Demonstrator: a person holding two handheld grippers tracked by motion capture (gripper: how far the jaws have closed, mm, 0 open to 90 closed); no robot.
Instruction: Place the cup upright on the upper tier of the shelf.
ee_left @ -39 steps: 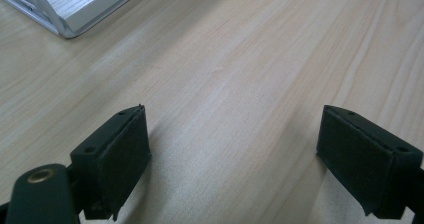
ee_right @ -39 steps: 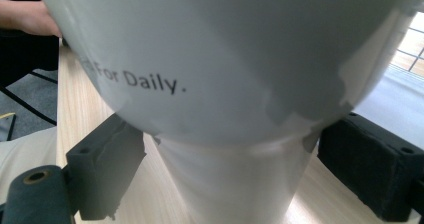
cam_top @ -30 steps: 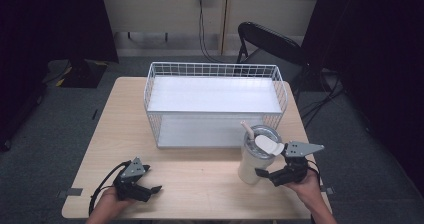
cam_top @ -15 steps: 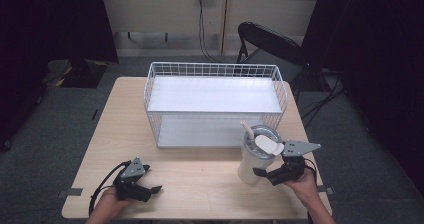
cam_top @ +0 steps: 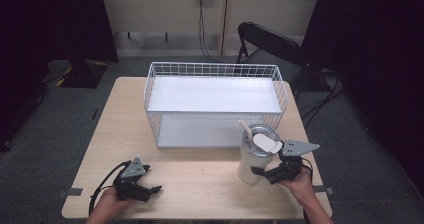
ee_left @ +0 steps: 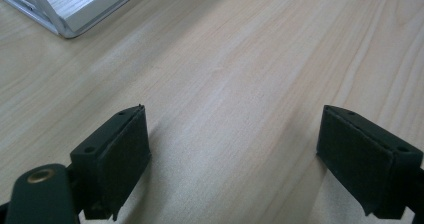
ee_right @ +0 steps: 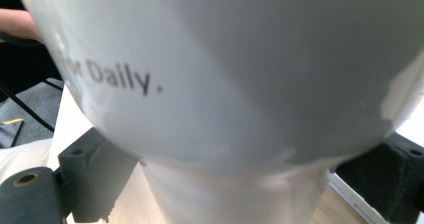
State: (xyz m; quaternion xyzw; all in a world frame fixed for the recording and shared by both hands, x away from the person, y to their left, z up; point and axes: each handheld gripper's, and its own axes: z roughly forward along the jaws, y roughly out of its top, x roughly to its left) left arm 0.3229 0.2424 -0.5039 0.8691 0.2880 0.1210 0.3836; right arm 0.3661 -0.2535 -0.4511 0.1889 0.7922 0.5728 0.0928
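Barely anything has shifted since a second ago: the right gripper [cam_top: 264, 174] has edged in a touch closer around the white tumbler [cam_top: 256, 156], and the left one sits where it was. That tumbler stands upright on the near right part of the wooden table [cam_top: 200, 176], just in front of the white wire basket [cam_top: 215, 101], lid on and a straw poking up. From the right gripper view, the cup body [ee_right: 225, 69] swells between both jaws, which stand at its narrower base, one each side; contact can't be judged. Over at near left, the left gripper [cam_top: 150, 189] rests on the tabletop, jaws spread wide over bare wood [ee_left: 240, 84].
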